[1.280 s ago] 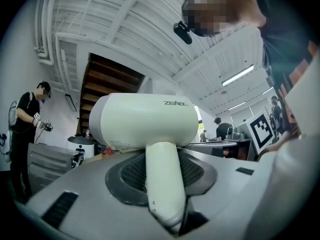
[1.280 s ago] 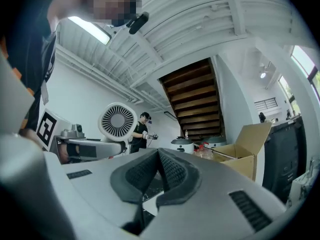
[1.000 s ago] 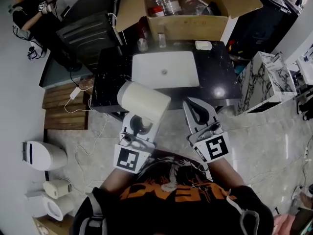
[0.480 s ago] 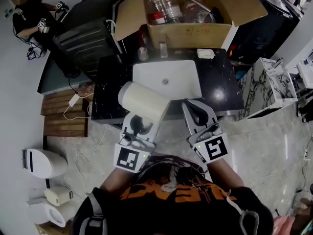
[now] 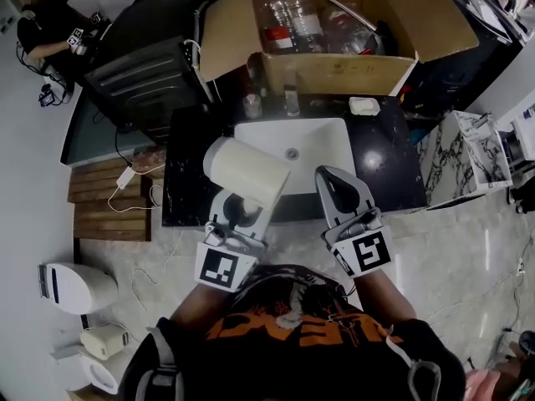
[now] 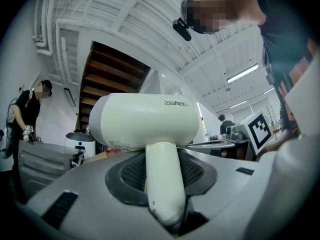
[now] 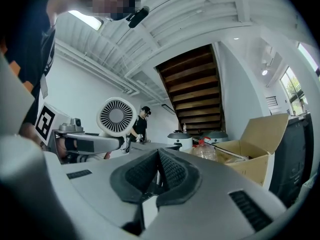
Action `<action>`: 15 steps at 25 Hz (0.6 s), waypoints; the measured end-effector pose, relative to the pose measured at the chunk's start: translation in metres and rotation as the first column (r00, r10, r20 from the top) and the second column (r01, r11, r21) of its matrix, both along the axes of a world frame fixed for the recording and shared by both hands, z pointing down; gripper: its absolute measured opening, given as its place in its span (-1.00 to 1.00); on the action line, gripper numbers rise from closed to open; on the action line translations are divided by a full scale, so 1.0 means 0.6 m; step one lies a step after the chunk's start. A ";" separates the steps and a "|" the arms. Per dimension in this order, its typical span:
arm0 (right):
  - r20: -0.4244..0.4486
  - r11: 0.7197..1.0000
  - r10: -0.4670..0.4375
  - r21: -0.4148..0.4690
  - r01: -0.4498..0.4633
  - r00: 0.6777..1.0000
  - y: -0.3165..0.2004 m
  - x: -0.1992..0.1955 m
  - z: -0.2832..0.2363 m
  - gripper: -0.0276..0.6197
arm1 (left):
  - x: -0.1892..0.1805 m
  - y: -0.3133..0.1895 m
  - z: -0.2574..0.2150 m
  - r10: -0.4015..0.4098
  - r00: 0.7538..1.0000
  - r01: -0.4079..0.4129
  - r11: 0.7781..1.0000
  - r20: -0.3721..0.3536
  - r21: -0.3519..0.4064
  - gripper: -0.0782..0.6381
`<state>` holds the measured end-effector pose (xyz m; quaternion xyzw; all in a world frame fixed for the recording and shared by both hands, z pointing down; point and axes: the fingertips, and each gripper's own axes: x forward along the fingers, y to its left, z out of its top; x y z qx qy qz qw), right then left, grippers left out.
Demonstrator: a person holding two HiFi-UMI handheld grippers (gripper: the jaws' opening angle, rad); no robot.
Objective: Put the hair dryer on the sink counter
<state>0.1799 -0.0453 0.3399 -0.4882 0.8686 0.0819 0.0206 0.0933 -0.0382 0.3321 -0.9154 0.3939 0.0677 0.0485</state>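
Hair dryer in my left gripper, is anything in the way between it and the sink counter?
Nothing visible. The left gripper holds the hair dryer by its handle at the front edge of the sink counter; the dark top left of the basin is bare.

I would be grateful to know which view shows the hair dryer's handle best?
The left gripper view: the hair dryer has its handle clamped between the jaws of the left gripper, close up. The head view shows mainly its barrel from above; the right gripper view shows just its round rear grille.
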 end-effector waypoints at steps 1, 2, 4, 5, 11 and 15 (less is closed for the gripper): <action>-0.002 1.000 0.001 -0.004 -0.001 1.000 -0.014 -0.007 0.001 -0.88 | -0.008 -0.015 0.001 -0.002 1.000 0.002 1.000 -0.002 -0.005 -0.34; -0.002 1.000 0.001 -0.008 -0.001 1.000 -0.027 -0.015 0.001 -0.88 | -0.017 -0.029 0.002 -0.004 1.000 0.004 1.000 -0.003 -0.011 -0.34; -0.006 1.000 -0.001 -0.014 0.001 1.000 -0.051 -0.030 0.003 -0.88 | -0.033 -0.054 0.004 -0.009 1.000 0.009 1.000 -0.006 -0.023 -0.34; -0.008 1.000 -0.001 -0.018 0.001 1.000 -0.063 -0.036 0.004 -0.88 | -0.040 -0.067 0.005 -0.010 1.000 0.010 1.000 -0.007 -0.026 -0.34; -0.013 1.000 -0.006 -0.029 0.005 1.000 -0.135 -0.085 0.009 -0.88 | -0.088 -0.135 0.009 -0.013 1.000 0.013 1.000 -0.013 -0.025 -0.34; -0.022 0.999 -0.024 -0.039 0.023 0.999 -0.173 -0.123 0.014 -0.88 | -0.123 -0.168 0.012 -0.023 1.000 0.022 0.999 -0.014 -0.036 -0.34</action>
